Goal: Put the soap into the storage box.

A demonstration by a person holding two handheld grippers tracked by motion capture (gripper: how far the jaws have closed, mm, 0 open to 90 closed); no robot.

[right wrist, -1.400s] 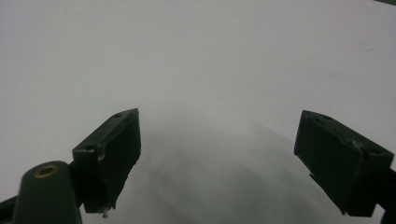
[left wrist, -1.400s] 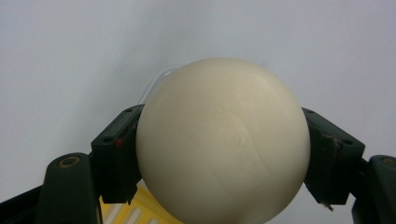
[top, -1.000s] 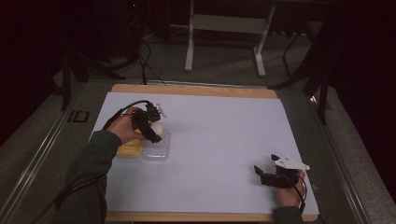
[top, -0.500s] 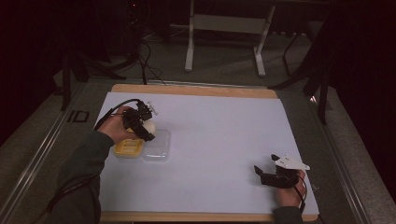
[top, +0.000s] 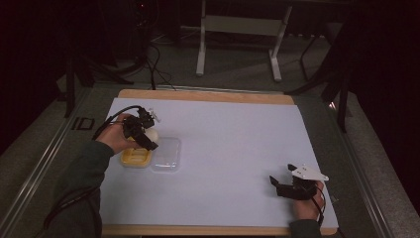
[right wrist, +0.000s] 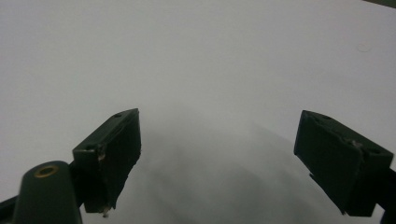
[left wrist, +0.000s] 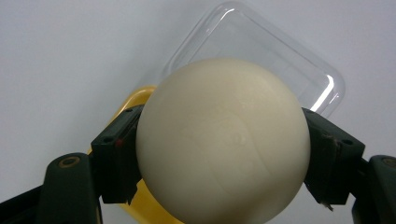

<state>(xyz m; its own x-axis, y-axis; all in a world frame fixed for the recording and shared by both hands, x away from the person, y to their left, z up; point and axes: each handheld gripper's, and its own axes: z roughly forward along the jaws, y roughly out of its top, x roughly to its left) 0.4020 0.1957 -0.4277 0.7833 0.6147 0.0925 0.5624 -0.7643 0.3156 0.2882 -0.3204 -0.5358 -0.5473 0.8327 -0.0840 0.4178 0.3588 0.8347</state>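
A white-topped table (top: 237,148) with a wooden edge along its far and near sides is seen in the high view, set on a grey floor with a metal stand (top: 237,34) behind it. On the left part of the table a yellow container (top: 134,157) is placed, and a clear plastic lid (top: 167,154) is laid flat just beside it, on the side toward the table's middle; the two appear to touch along one edge. The left claw (top: 147,140) is held above the yellow container by the person's left hand (top: 115,139), a black cable trailing from it. A cream-white ball (left wrist: 223,140) is clamped between its two jaws, one pad pressed against each side, as is shown in the left gripper view, where the yellow container and the clear lid are seen beneath the ball. The ball is thus held off the table, over the container's far edge. The right claw (top: 278,184) is held low by the right hand (top: 306,203) near the table's near right corner, well apart from the other things. Its jaws are spread wide with nothing between them, and bare white tabletop is seen past them in the right gripper view.
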